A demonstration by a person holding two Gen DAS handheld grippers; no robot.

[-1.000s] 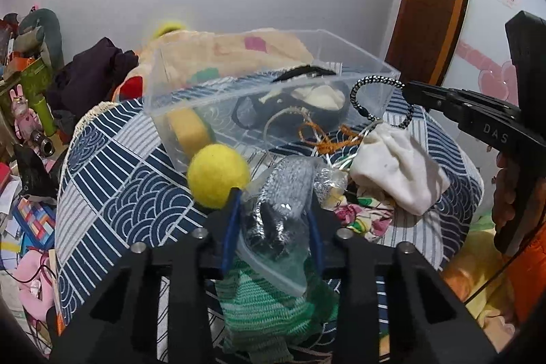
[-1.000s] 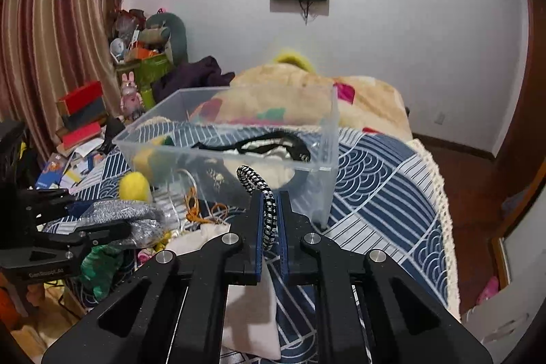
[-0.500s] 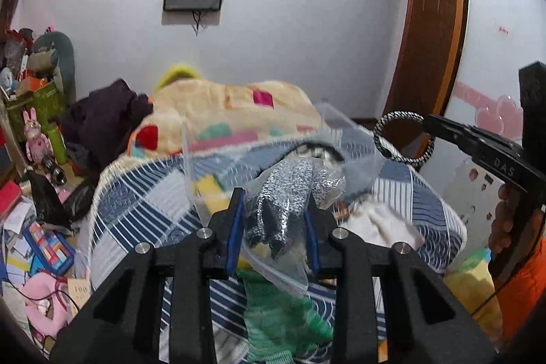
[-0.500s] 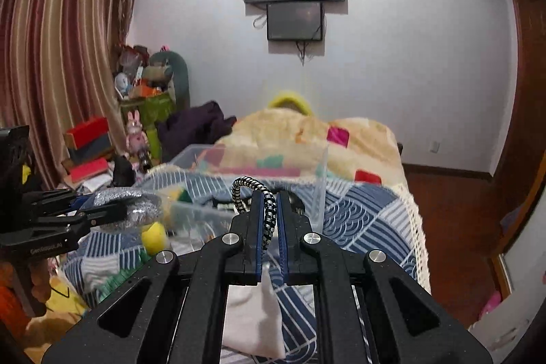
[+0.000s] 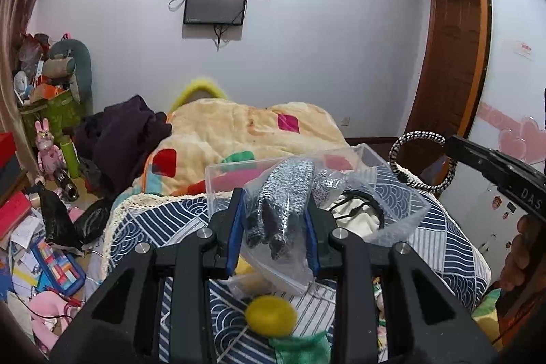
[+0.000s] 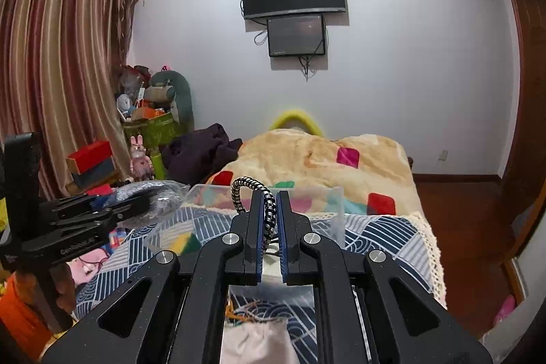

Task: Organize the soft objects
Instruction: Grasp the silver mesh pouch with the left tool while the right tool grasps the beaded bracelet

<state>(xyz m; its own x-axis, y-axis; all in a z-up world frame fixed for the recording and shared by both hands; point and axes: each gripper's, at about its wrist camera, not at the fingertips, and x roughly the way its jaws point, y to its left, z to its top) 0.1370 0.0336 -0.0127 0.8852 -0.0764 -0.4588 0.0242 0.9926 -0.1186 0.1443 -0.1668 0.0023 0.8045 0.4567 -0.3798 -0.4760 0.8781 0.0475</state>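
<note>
My left gripper (image 5: pixel 274 214) is shut on a clear plastic bag of silver-grey knit fabric (image 5: pixel 286 197), held above the near edge of the clear plastic box (image 5: pixel 218 190) on the bed. My right gripper (image 6: pixel 269 210) is shut on a black-and-white braided loop (image 6: pixel 249 190); the loop also shows in the left wrist view (image 5: pixel 423 159), held up to the right of the box. The box (image 6: pixel 327 203) holds a black band and pale cloth. A yellow felt ball (image 5: pixel 271 316) and green knit cloth (image 5: pixel 300 348) lie below my left gripper.
The bed has a blue patterned cover (image 5: pixel 440 241) and a cream blanket (image 5: pixel 245 128) behind the box. White cloth (image 6: pixel 259 343) and orange cord lie under my right gripper. Clutter covers the floor at left (image 5: pixel 41 248). A wardrobe (image 5: pixel 512 91) stands at right.
Both grippers have risen with their loads. The left one now holds the bag over the box's near edge, and the yellow ball has dropped low in its view.
</note>
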